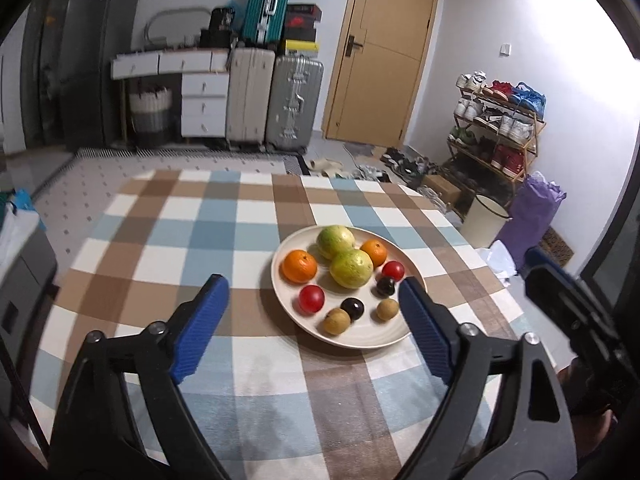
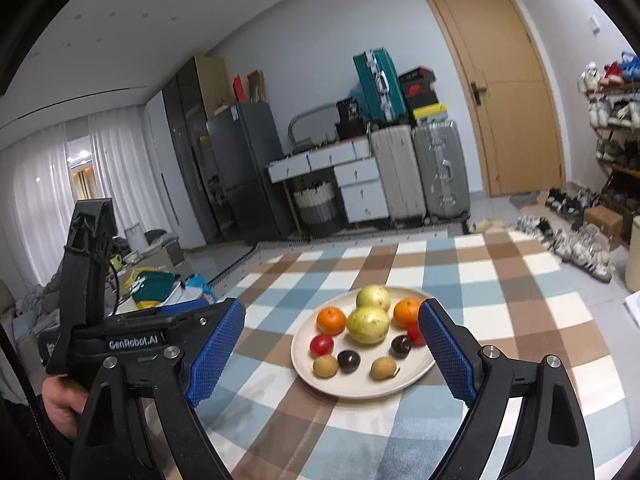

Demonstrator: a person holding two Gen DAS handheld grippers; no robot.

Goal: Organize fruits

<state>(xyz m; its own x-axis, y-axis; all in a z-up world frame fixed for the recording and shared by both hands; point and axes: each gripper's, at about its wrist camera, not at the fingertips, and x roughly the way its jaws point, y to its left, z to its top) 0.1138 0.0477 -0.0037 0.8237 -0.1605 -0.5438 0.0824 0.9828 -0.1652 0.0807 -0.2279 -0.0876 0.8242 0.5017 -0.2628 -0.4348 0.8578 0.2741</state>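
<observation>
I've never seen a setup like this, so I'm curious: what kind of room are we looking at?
Most likely someone's home, near the entrance. A shoe rack loaded with sneakers stands beside a wooden door, suitcases are stacked against the wall, and a plate of fruit sits on a checked tablecloth.

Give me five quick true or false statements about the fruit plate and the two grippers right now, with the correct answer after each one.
1. All the fruit sits on one plate. True.
2. The left gripper is shut on an orange. False: it is open and holds nothing.
3. There are two oranges on the plate. True.
4. The right gripper is open and holds nothing. True.
5. The plate rests on a bare wooden table. False: it sits on a checked cloth in brown, blue and white.
</observation>
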